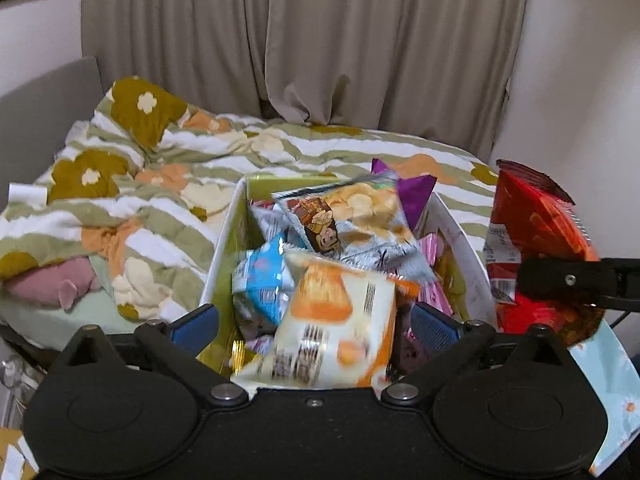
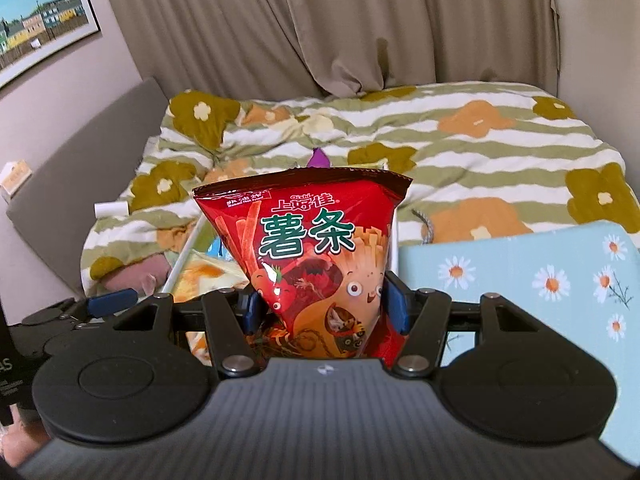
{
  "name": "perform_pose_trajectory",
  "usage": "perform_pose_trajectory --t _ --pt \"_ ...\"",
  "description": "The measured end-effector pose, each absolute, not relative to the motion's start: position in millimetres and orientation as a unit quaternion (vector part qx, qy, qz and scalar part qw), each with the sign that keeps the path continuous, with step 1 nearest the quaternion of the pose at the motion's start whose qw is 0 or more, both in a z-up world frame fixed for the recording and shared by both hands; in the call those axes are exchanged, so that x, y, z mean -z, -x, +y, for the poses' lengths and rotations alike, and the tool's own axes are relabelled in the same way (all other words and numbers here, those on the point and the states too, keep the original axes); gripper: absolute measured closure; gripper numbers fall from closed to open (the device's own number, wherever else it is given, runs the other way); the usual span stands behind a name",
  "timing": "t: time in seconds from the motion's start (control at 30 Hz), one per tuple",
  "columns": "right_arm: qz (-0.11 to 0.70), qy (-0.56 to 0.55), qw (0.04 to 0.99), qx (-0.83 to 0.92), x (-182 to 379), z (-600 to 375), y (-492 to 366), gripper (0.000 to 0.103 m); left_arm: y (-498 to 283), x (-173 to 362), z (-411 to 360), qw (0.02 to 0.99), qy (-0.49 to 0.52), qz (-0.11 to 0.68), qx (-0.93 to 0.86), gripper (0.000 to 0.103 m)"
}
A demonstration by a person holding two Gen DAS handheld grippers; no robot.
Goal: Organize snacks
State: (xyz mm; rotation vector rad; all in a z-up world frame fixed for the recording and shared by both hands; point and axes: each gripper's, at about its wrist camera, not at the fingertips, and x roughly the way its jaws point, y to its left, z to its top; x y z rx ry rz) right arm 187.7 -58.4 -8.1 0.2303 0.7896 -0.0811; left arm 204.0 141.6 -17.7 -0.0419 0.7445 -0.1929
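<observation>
A white-walled box [image 1: 226, 236] with a green lining stands at the bed's edge, heaped with snack packs. A silver chip bag [image 1: 352, 216] lies on top and a blue pack [image 1: 260, 284] sits lower left. My left gripper [image 1: 316, 326] hangs over the box's near end, open wide. A blurred white-and-orange pack [image 1: 332, 320] lies loose between its blue pads without touching them. My right gripper [image 2: 323, 310] is shut on the lower part of an upright red fries bag [image 2: 308, 248], just right of the box [image 2: 184, 256]. The red bag [image 1: 536, 224] also shows in the left wrist view.
A striped floral quilt [image 2: 460, 152] covers the bed behind the box. A light blue daisy-print surface [image 2: 520, 280] lies to the right. A pink plush [image 1: 52, 284] sits at the bed's left edge. A grey headboard [image 2: 80, 160] and beige curtains [image 1: 320, 40] bound the space.
</observation>
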Motion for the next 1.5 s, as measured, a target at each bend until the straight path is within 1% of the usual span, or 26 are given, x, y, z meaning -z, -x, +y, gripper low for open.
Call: perform_pose_trajectory --t 0.4,0.47,0.5,0.53,0.57,0.6,0.83,1.03,1.3,1.5 --pt "0.387 -0.106 0.916 0.015 9 -45 -197 0.028 -181 -4 163 0.933 0.039 0.350 0.071 0.000" --pt "0.394 -0.101 0.914 0.010 11 -40 -202 0.026 -183 -5 169 0.934 0.046 0.348 0.069 0.000" --pt "0.400 -0.098 0.911 0.011 14 -38 -205 0.024 -183 -6 171 0.934 0.048 0.348 0.068 0.000" --pt "0.405 -0.097 0.909 0.013 16 -36 -207 0.018 -185 -6 173 0.933 0.048 0.349 0.068 0.000" --pt "0.408 -0.097 0.908 0.017 19 -35 -209 0.004 -186 -4 175 0.933 0.046 0.350 0.067 0.000" --pt "0.410 -0.096 0.907 0.020 22 -34 -209 0.000 -186 -3 175 0.933 0.044 0.351 0.067 0.000" --pt "0.416 -0.108 0.902 0.038 36 -32 -201 0.000 -186 11 177 0.926 0.042 0.367 0.078 0.000" --pt "0.408 -0.117 0.905 0.044 33 -33 -189 0.000 -180 9 175 0.927 0.036 0.365 0.082 0.000" --pt "0.367 -0.120 0.922 0.028 -3 -41 -164 0.000 -150 -27 160 0.943 0.019 0.324 0.073 0.000" --pt "0.328 -0.090 0.940 0.025 -45 -56 -121 0.000 -113 -65 135 0.955 -0.003 0.290 0.062 0.000"
